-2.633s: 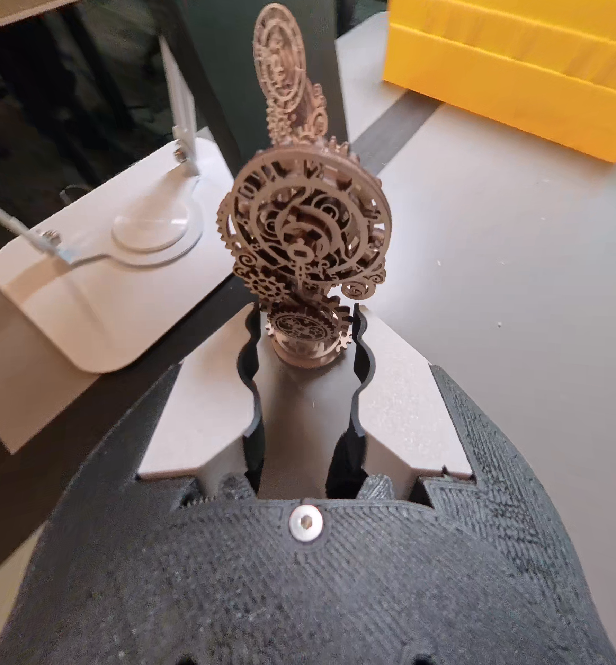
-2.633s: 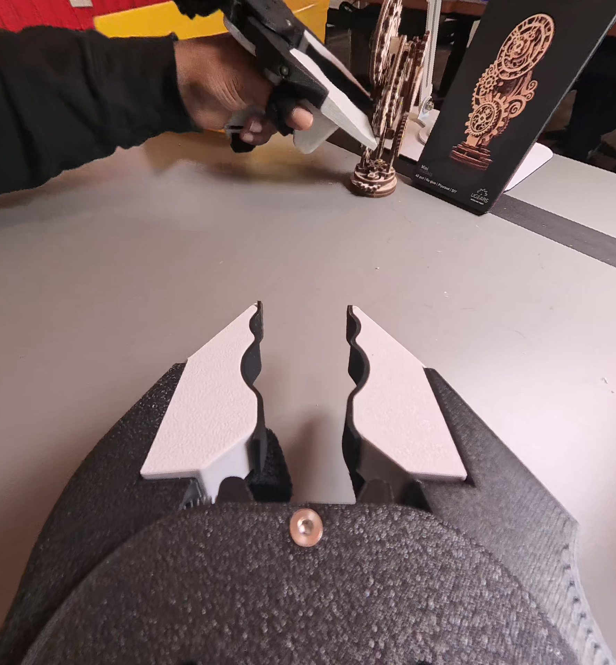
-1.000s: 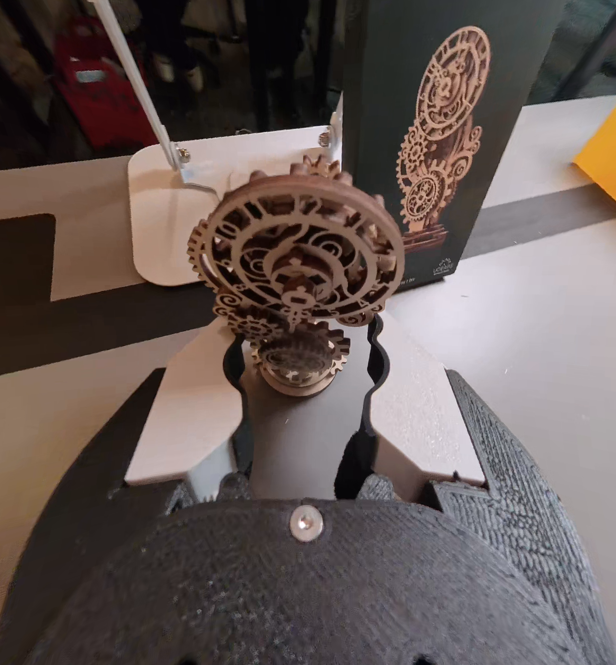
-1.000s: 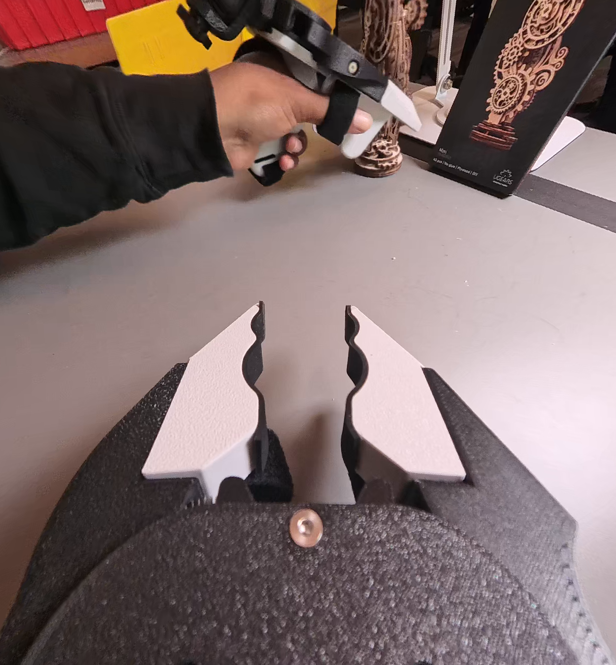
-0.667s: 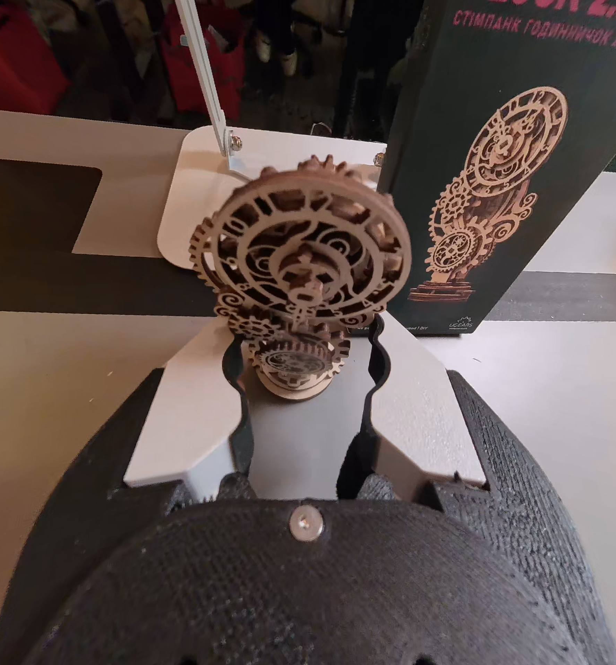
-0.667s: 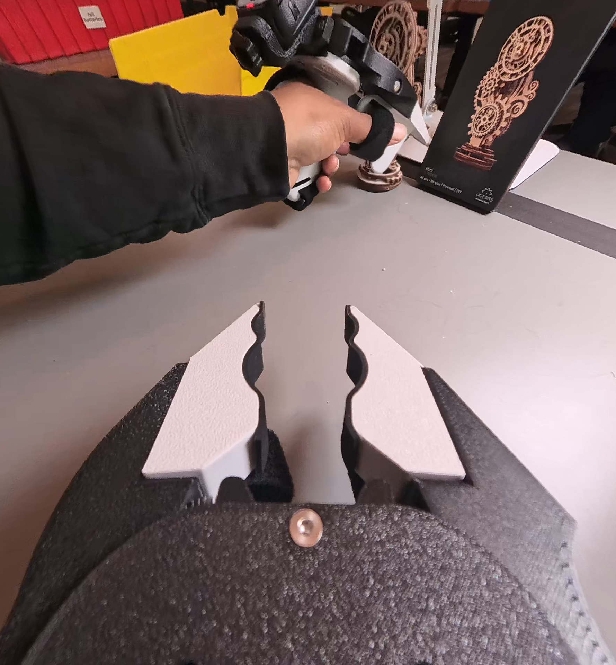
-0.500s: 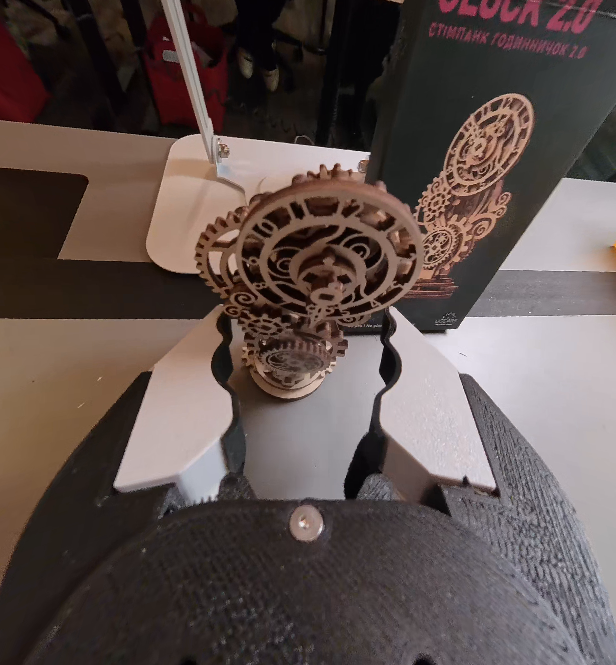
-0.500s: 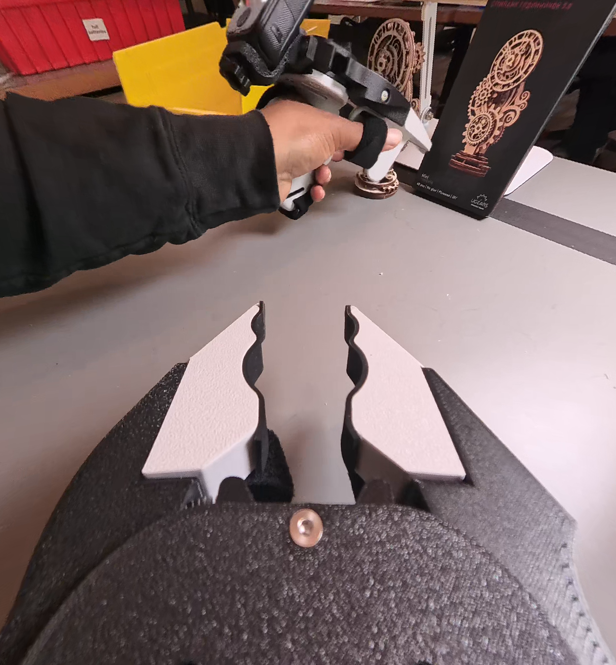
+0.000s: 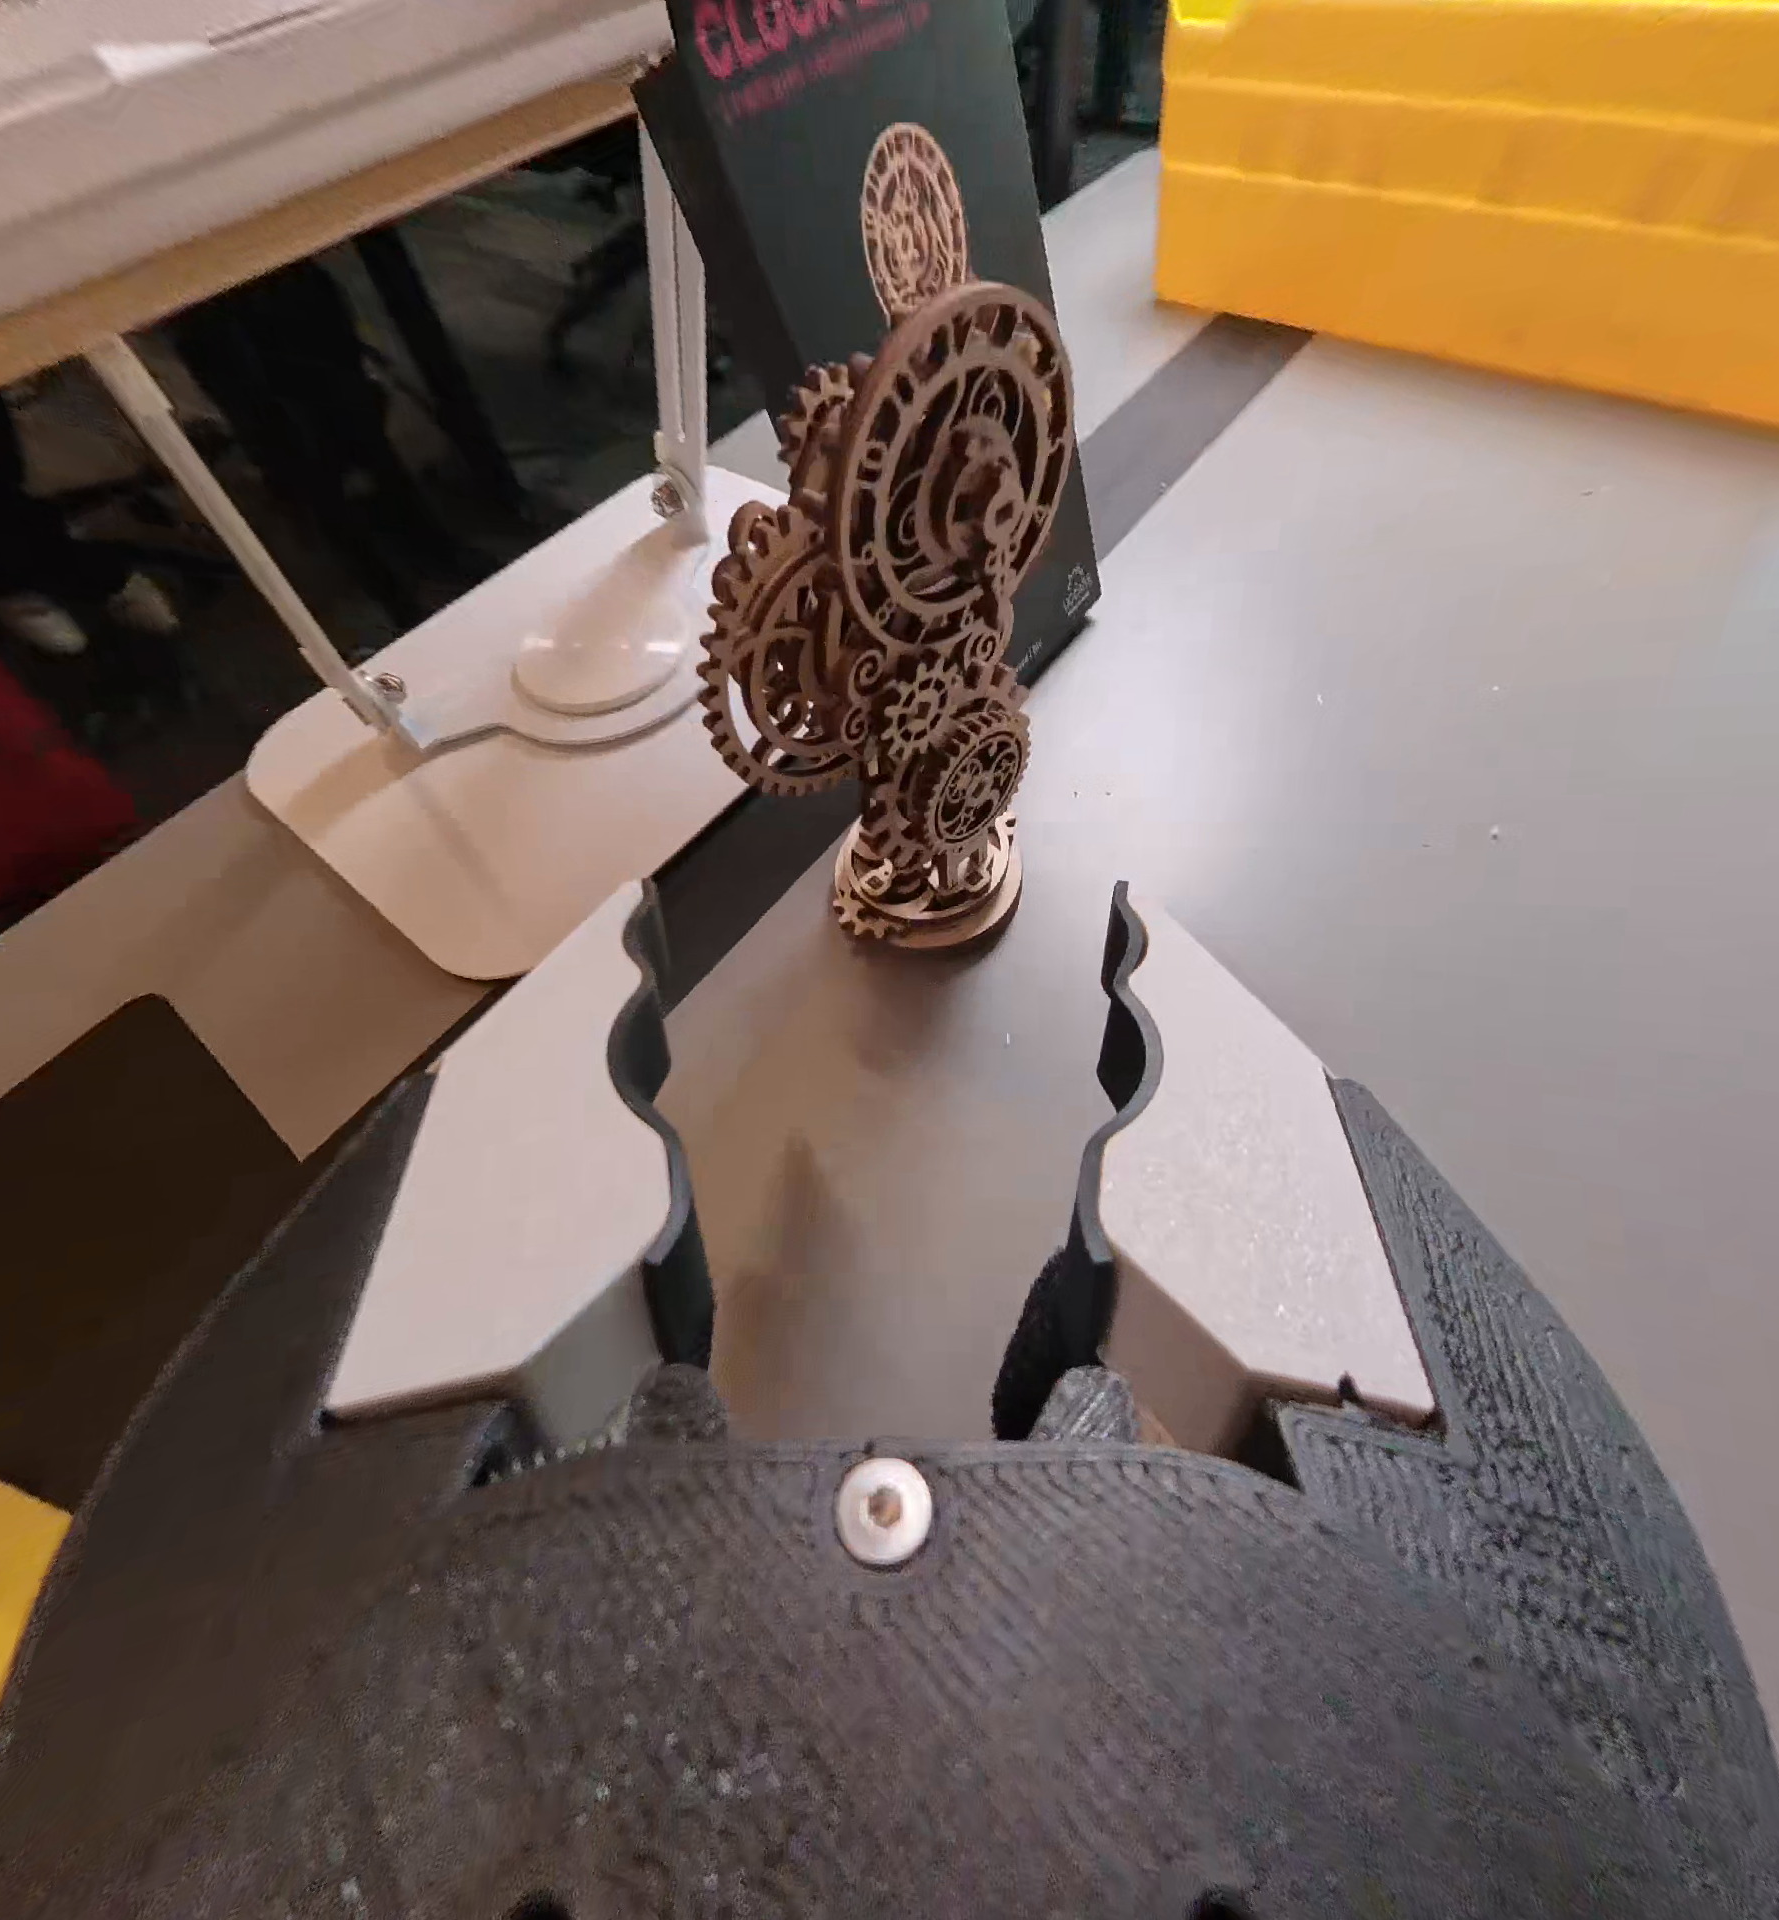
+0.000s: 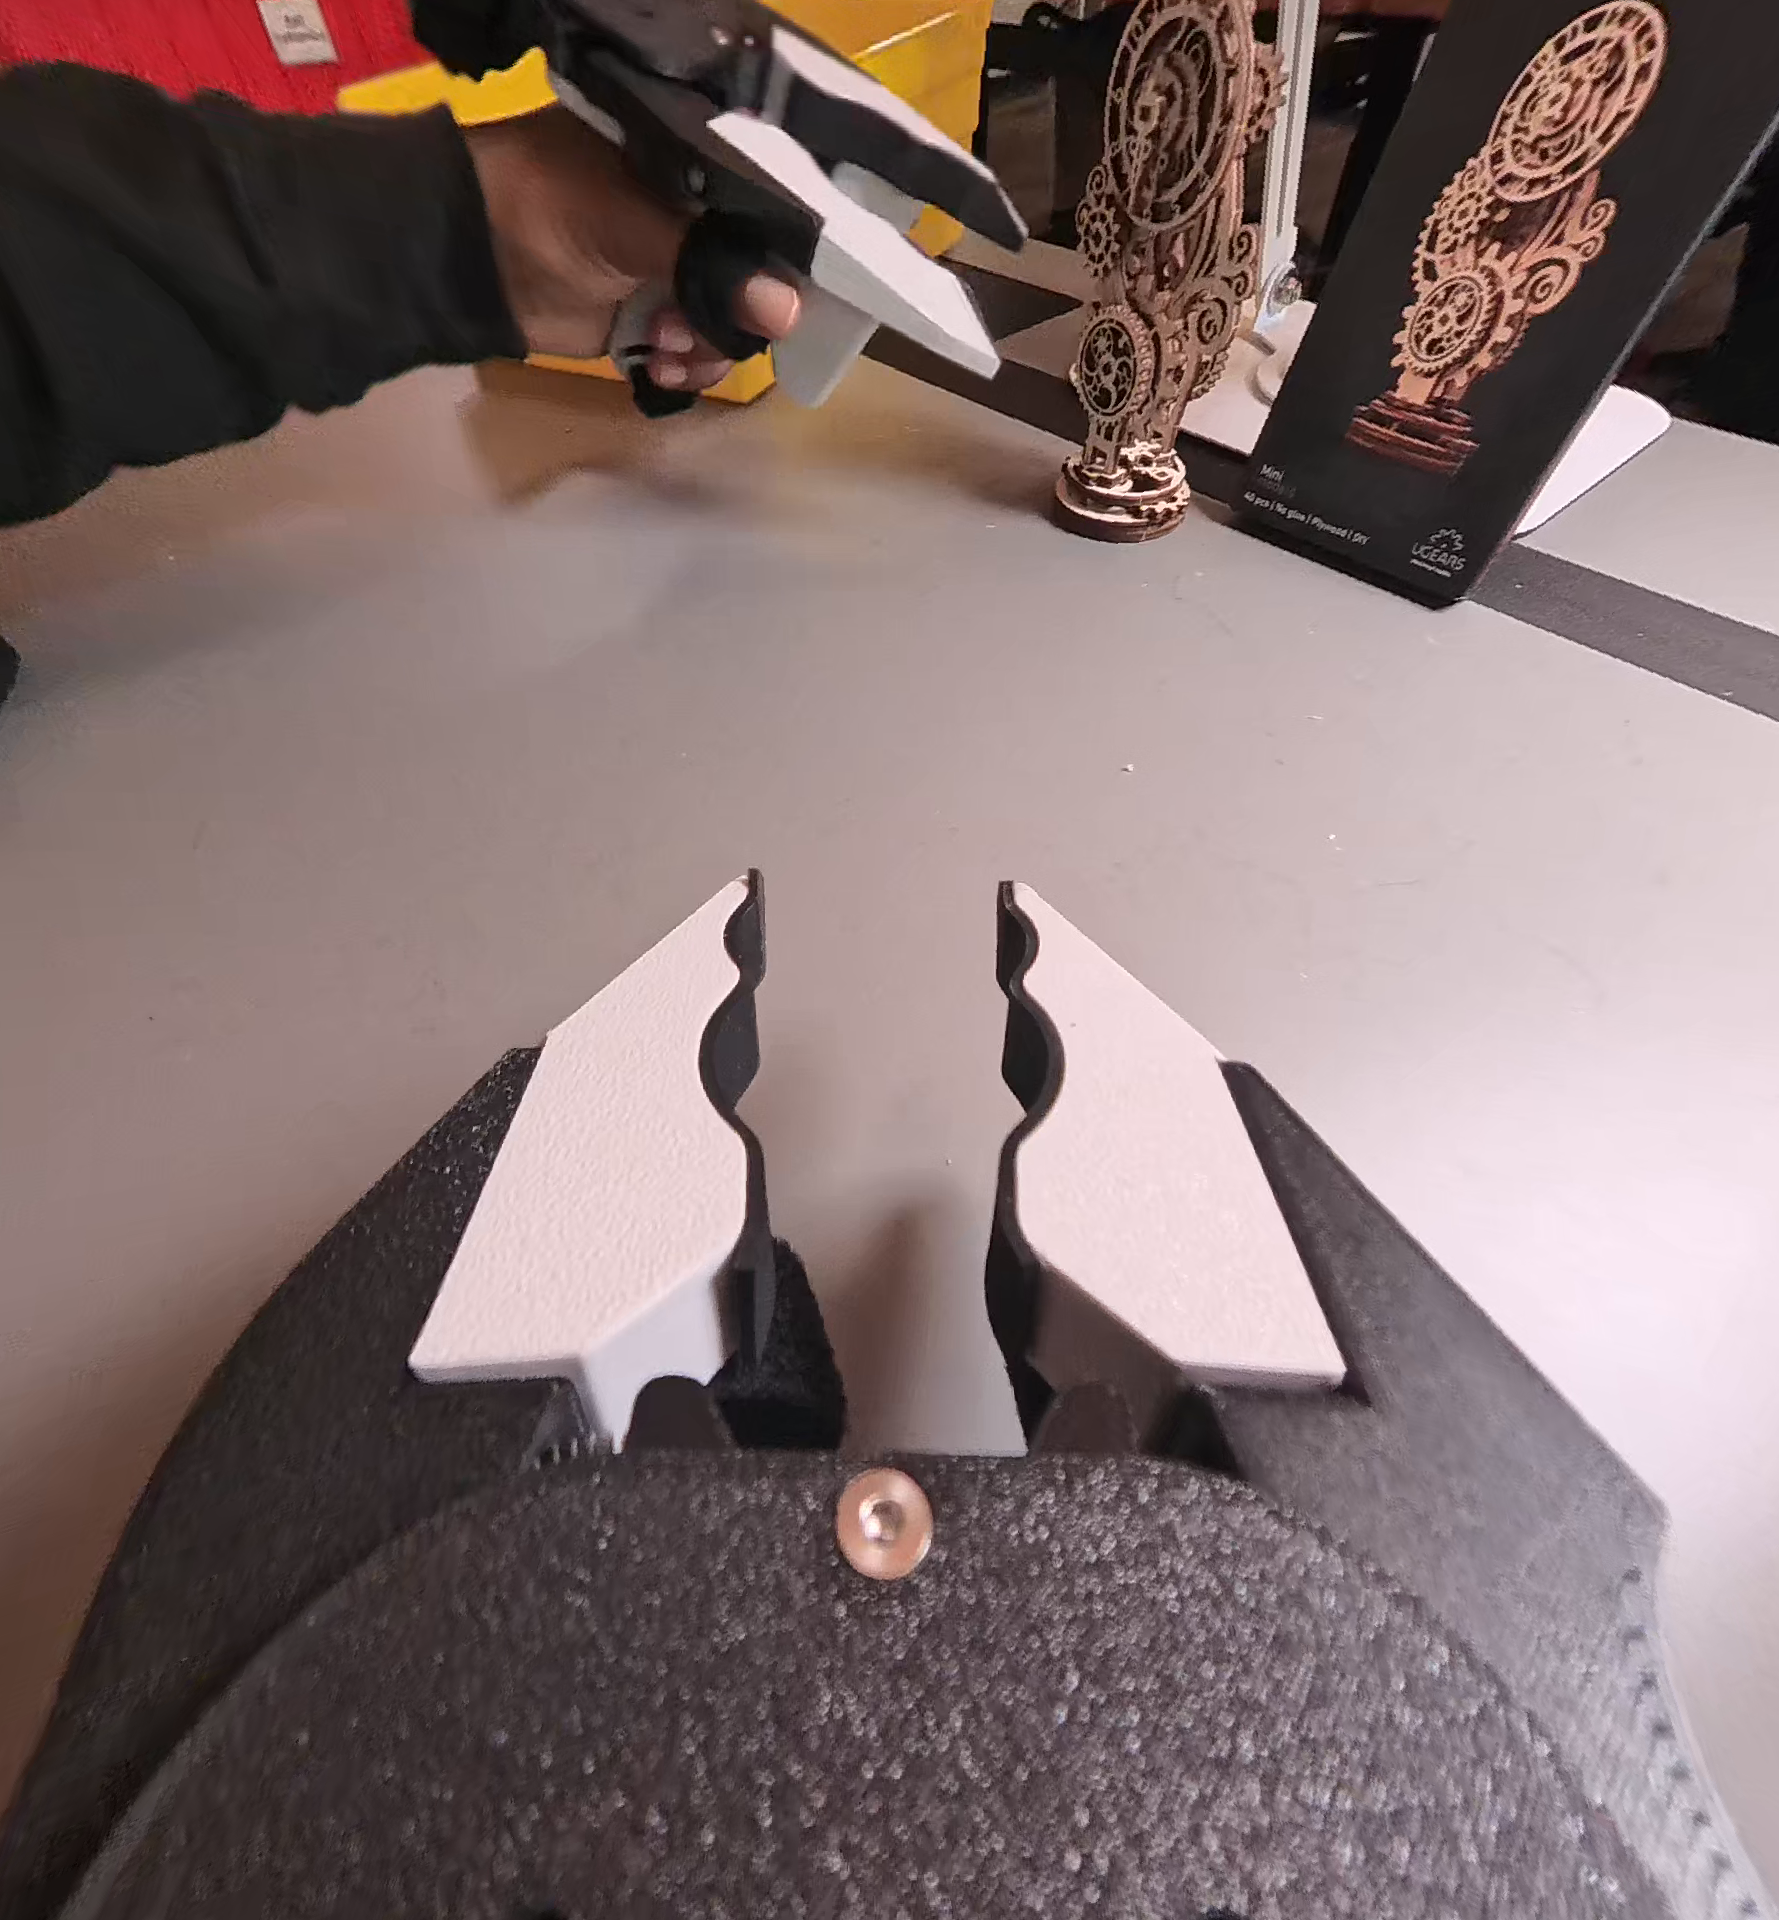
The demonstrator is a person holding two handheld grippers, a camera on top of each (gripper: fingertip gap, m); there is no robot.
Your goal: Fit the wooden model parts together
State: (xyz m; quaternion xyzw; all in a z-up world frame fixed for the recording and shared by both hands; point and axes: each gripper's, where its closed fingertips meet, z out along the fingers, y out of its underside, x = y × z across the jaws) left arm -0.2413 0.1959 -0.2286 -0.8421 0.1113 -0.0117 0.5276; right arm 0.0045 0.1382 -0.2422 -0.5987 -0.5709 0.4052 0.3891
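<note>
Wooden clock model (image 9: pixel 916 644) upright on table (image 9: pixel 1436 831); left hand-held gripper (image 9: pixel 880 904) wide open, right hand-held gripper (image 10: pixel 877 894) part-open, both holding nothing.

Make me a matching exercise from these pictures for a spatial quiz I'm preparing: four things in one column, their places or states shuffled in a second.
Things:
1. wooden clock model
2. black box
3. yellow bin
4. left gripper

Places or states:
A. fingers wide apart, nothing between them
B. upright on its round base, on the grey table
C. standing just behind the model
D. far right of the table

Pairs: 1-B, 2-C, 3-D, 4-A
</note>
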